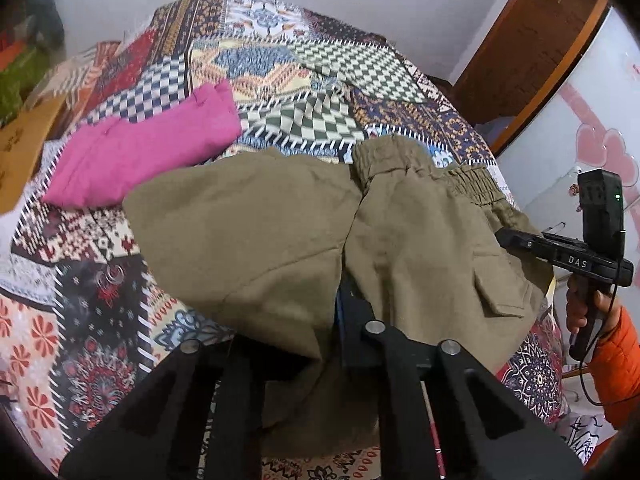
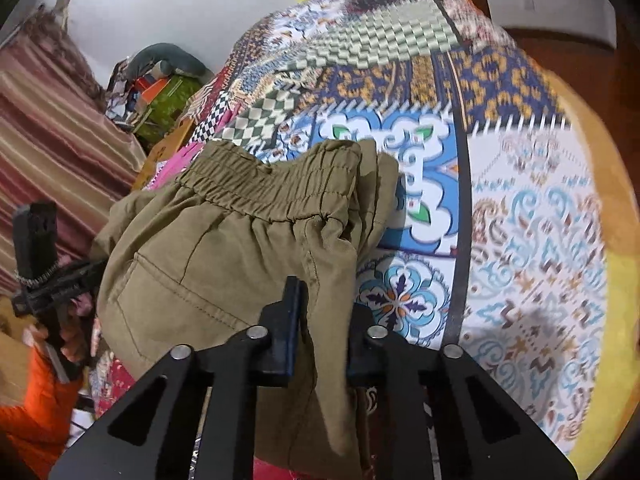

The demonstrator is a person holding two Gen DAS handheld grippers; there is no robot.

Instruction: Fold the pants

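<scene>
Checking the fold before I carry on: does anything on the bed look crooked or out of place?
The olive pants are bunched: the elastic waistband is humped and crumpled, not flat. Both grippers, left and right, pinch the cloth. The pink garment lies folded beside them.

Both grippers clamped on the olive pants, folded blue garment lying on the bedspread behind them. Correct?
One thing is off: the folded garment behind the olive pants is pink, not blue, as the left wrist view shows. The rest holds: the left gripper and the right gripper are each shut on the pants' fabric, over the patterned bedspread.
</scene>
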